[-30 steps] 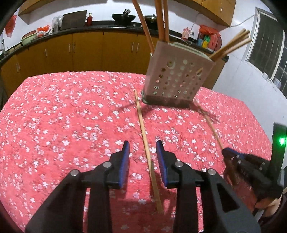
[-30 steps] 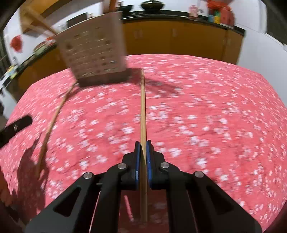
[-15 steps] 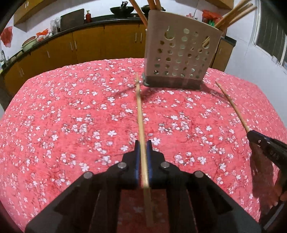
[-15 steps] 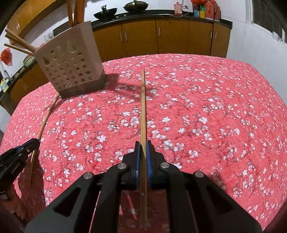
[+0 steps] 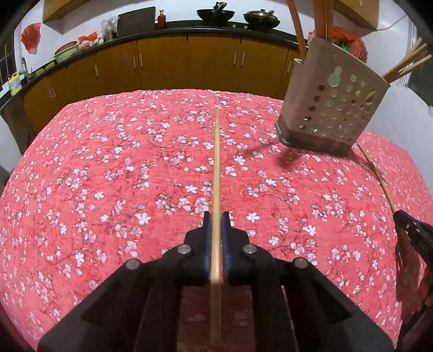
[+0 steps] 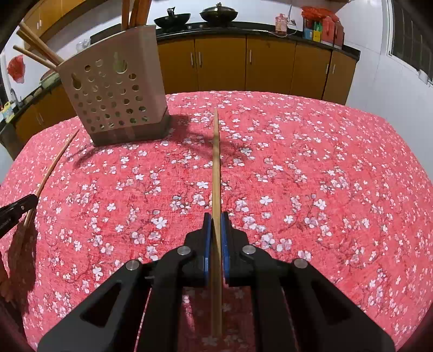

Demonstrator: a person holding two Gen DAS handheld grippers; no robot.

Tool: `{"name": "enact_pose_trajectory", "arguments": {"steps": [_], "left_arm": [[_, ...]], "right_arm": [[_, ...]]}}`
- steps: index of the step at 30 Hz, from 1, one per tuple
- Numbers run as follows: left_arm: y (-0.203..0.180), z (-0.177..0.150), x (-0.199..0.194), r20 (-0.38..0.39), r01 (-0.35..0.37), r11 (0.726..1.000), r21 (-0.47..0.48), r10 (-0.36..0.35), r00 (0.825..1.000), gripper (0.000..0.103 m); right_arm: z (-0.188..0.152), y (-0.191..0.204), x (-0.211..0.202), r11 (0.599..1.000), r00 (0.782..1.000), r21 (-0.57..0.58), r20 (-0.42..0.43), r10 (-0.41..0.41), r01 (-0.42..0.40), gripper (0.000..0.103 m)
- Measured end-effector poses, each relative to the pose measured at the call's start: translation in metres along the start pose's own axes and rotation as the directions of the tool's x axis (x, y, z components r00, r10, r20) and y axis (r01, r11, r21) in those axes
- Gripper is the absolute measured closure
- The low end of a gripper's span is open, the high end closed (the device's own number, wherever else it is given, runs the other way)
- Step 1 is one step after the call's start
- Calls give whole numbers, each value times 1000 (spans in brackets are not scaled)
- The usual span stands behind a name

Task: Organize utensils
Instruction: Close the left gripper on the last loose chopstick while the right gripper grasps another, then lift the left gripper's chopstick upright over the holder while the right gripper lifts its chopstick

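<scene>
Each gripper is shut on a single wooden chopstick. My left gripper clamps one chopstick near its thick end, and the thin end points forward over the red floral tablecloth. A beige perforated utensil holder with several chopsticks stands at the far right of the left wrist view. My right gripper pinches the other chopstick the same way. In the right wrist view the holder stands at the far left. The right gripper and its chopstick show at the right edge of the left wrist view.
Orange kitchen cabinets and a dark counter with two woks run behind the table. The tablecloth's far edge lies just before them. A white wall and window are on the right.
My left gripper went from open around the chopstick lying on the cloth to shut on it, then swung left so the holder slid right in its view. The right gripper kept its grip.
</scene>
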State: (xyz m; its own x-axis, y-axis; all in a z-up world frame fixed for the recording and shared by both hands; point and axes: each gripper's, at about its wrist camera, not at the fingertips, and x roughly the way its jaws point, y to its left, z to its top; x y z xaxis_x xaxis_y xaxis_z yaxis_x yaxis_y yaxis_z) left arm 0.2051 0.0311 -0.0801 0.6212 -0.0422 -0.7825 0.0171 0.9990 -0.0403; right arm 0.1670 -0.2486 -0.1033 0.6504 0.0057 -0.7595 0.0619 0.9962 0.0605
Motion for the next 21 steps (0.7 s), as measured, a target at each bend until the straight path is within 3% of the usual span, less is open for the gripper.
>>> {"name": "enact_pose_trajectory", "arguments": {"steps": [21], "left_arm": [[0, -1, 1, -1, 8, 1000, -20, -8, 1000, 92]], "right_arm": [[-1, -1, 0, 1000, 1000, -2, -3, -2, 2, 94]]}}
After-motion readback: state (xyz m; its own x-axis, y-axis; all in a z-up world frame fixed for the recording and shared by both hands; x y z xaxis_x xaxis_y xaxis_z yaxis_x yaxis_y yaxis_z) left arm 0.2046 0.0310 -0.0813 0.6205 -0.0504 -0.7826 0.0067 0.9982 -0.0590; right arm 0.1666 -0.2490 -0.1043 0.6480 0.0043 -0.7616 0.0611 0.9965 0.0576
